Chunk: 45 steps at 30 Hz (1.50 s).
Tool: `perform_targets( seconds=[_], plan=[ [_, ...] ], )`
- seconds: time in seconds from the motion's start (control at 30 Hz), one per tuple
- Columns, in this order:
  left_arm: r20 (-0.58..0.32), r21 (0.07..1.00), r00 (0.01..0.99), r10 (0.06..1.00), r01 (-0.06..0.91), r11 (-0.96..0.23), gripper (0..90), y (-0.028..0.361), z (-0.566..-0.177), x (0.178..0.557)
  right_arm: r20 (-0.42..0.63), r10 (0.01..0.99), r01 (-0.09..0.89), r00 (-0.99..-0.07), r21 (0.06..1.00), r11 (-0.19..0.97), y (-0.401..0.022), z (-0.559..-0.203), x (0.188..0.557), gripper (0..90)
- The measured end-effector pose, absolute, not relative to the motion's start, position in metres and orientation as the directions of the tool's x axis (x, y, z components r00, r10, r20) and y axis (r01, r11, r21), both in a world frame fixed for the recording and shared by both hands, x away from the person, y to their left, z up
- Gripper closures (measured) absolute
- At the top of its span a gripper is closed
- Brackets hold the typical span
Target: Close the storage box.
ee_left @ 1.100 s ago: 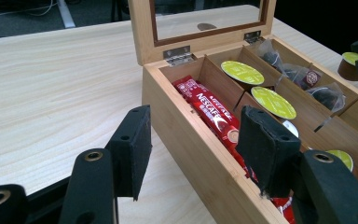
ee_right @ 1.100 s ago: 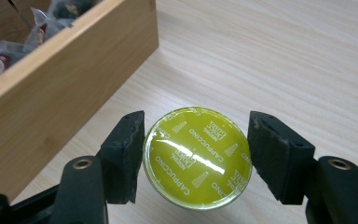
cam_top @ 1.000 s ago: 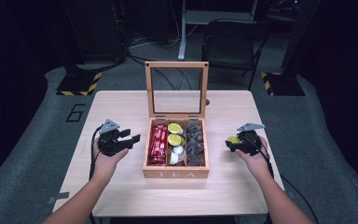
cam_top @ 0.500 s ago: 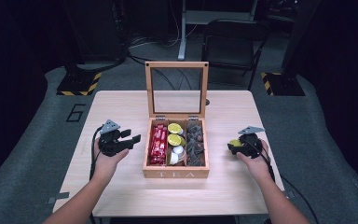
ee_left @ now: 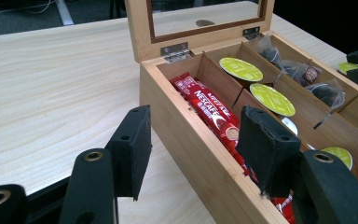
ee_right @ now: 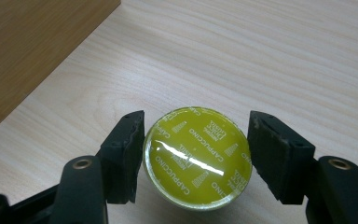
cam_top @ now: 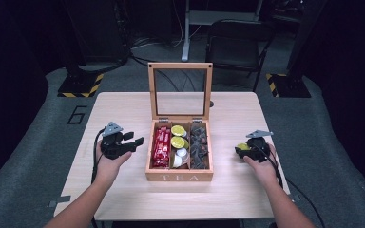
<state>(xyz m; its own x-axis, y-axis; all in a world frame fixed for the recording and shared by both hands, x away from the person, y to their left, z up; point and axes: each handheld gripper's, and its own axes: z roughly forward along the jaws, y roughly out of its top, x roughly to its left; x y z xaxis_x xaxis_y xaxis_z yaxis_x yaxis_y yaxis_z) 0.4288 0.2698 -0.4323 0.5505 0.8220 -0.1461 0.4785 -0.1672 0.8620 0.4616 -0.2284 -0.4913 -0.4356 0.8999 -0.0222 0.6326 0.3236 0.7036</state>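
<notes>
High view: the tea box (cam_top: 179,176) stands open mid-surface; right of it the right claw (cam_top: 241,151) carries a yellow capsule (cam_top: 243,147), so unloading seems barely begun.

Left gripper view: the left claw (ee_left: 193,154) hangs open and empty beside the box.

Right gripper view: pads flank the capsule, left touching, right a sliver off.
</notes>
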Motion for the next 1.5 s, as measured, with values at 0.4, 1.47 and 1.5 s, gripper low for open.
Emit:
perform_targets(
  seconds=[0.4, 1.47, 1.5],
  plan=[
    [-0.145, 0.861, 0.552, 0.821, 0.48, -0.17, 44.6, 0.27, -0.433, 0.429, 0.012, 0.906, 0.64, -0.424, 0.712, 0.29, -0.23, -0.491, 0.461, 34.1],
    [-0.151, 0.864, 0.547, 0.823, 0.479, -0.159, 44.5, 0.272, -0.432, 0.431, -0.004, 0.89, 0.594, -0.456, 0.744, 0.307, -0.221, -0.456, 0.468, 30.8],
    [-0.151, 0.864, 0.547, 0.824, 0.478, -0.16, 44.6, 0.272, -0.432, 0.431, -0.01, 0.891, 0.593, -0.455, 0.743, 0.311, -0.22, -0.455, 0.469, 30.9]
  ],
)
